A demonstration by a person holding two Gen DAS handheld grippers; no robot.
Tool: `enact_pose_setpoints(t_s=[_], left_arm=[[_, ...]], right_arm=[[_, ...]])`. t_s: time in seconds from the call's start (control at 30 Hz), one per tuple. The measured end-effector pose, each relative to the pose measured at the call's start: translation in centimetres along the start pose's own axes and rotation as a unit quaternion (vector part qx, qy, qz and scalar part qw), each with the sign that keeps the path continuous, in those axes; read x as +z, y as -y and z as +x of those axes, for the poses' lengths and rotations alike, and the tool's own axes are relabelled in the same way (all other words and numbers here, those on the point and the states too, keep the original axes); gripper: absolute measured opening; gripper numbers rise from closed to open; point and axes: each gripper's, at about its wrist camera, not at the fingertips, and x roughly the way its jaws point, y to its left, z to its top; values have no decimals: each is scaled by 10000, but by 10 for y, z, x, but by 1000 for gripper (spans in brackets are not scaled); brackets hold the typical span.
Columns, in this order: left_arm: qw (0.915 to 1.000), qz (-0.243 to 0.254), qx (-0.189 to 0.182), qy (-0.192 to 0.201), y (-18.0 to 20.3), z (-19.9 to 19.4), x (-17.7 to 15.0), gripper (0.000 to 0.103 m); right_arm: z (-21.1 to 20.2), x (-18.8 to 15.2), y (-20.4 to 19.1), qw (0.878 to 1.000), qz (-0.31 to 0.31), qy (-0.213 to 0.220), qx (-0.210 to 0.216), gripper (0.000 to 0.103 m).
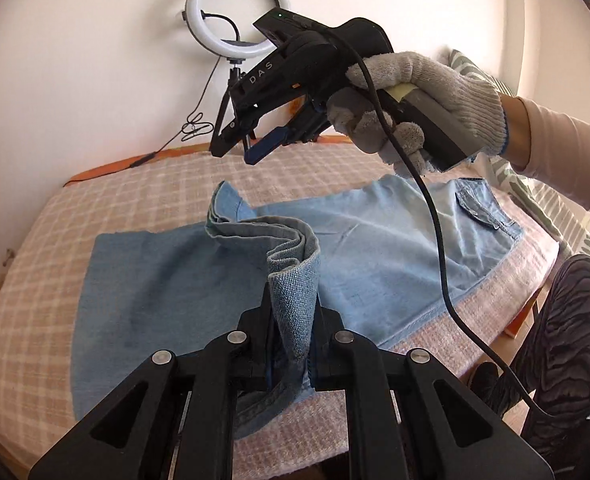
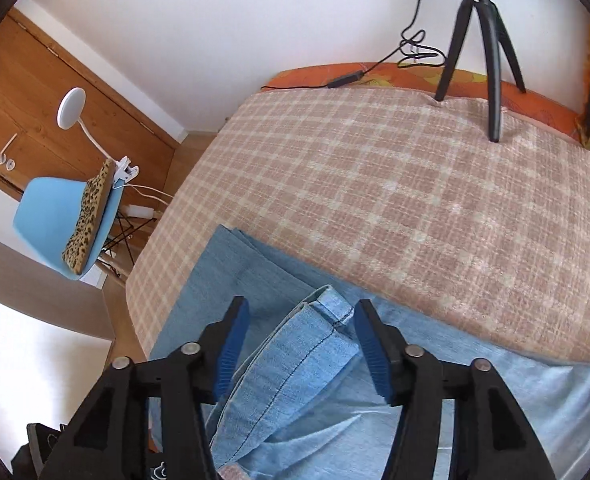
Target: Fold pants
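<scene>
Light blue denim pants (image 1: 375,248) lie flat across the checked bedspread (image 1: 155,196). My left gripper (image 1: 293,304) is shut on a bunched pant hem, holding it lifted above the flat cloth. My right gripper (image 1: 235,150), held by a gloved hand, hovers open and empty above the far side of the pants. In the right wrist view my right gripper (image 2: 301,320) is open with its blue pads (image 2: 231,356) spread wide; the lifted hem (image 2: 295,364) hangs below between the fingers, untouched.
A ring light (image 1: 237,12) stands on a black tripod (image 2: 483,48) at the far side of the bed, with a cable (image 2: 411,48) along the orange edge. A blue chair (image 2: 63,220) stands on the floor to the left. The person's legs (image 1: 567,340) stand at the right bed edge.
</scene>
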Motion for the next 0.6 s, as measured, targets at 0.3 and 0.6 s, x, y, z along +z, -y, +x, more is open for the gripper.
enact_pose_setpoints(t_s=[0.3, 0.6], left_arm=[[9986, 211, -256, -402, 22, 34, -18, 10], [9990, 393, -18, -231, 29, 17, -31, 10]], right_arm=[[15, -58, 52, 9938, 949, -293, 501, 66], [32, -70, 55, 9826, 1488, -655, 898, 67]])
